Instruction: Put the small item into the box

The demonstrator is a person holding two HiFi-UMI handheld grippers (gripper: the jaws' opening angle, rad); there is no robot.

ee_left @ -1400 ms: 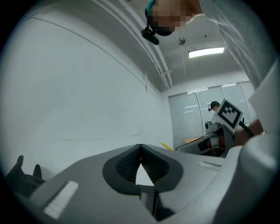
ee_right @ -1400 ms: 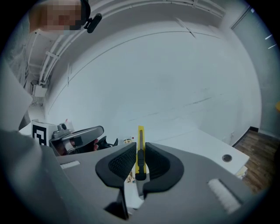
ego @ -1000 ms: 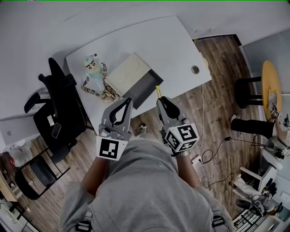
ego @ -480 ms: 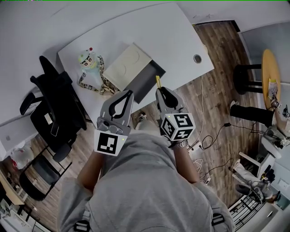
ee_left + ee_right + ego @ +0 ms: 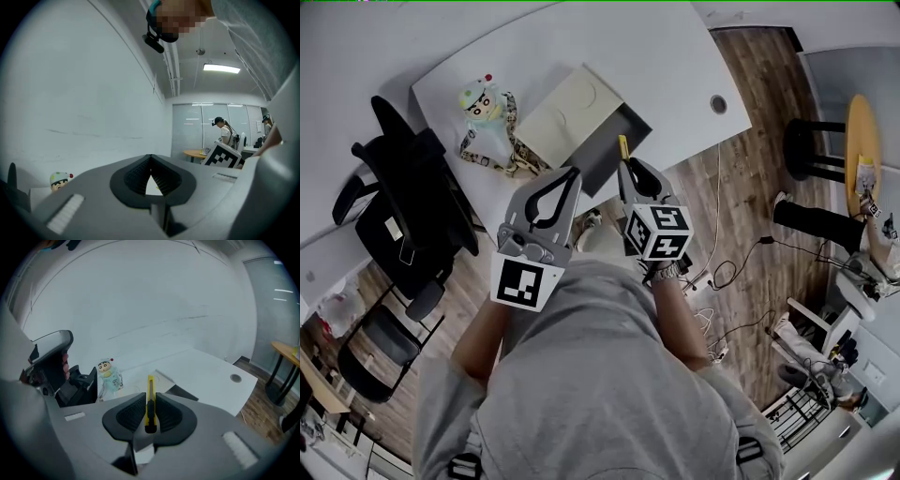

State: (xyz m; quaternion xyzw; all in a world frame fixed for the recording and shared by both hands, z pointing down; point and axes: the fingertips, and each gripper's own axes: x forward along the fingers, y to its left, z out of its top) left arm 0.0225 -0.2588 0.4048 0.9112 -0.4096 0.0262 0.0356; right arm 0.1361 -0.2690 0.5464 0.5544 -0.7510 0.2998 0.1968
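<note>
A yellow utility knife [image 5: 622,147] [image 5: 150,389] is pinched upright between the jaws of my right gripper [image 5: 626,165] [image 5: 149,398], which is shut on it. The knife tip hangs over the near edge of the cream box [image 5: 567,117] [image 5: 164,379], whose lid lies open beside a dark inside [image 5: 614,155]. The box stands on the white table [image 5: 666,66]. My left gripper [image 5: 572,173] [image 5: 150,158] is just left of the right one, at the table's near edge, shut with nothing in it.
A cartoon doll [image 5: 485,117] [image 5: 109,376] stands left of the box on the table. A black office chair [image 5: 403,216] is at the table's left end. A round cable hole [image 5: 718,104] is in the table at right. Wood floor with cables lies below.
Both grippers have moved forward toward the table; the knife tip is now over the box's near edge. The left gripper stays shut and empty.
</note>
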